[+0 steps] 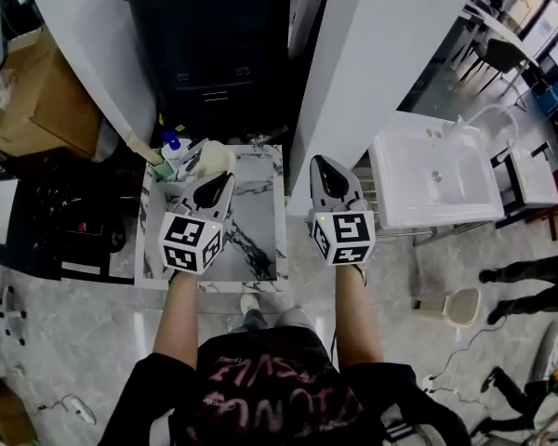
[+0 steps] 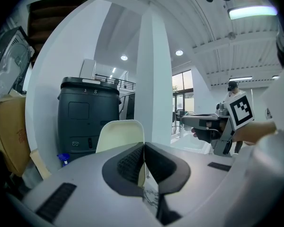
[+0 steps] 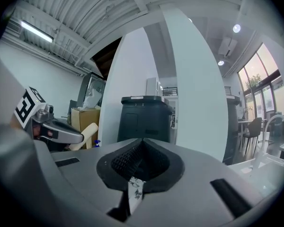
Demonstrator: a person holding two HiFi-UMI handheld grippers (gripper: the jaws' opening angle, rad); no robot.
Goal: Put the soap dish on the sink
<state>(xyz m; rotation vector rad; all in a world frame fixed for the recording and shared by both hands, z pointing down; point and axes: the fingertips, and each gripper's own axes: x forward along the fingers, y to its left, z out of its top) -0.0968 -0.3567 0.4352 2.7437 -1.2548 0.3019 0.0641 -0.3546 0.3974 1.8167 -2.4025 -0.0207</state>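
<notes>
Left gripper (image 2: 144, 150): jaws closed on the edge of a cream, rounded plastic soap dish (image 2: 119, 134), held over a white marble-patterned tabletop (image 1: 257, 214).
Right gripper (image 3: 142, 144): jaws pressed together, nothing between them.
White ceramic sink (image 1: 418, 207): well apart, to the right.

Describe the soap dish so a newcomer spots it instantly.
Find the marble table in front of the black bin. At its back-left corner the left gripper pinches the soap dish. It is the plain cream rounded piece, next to a blue-capped bottle.
</notes>
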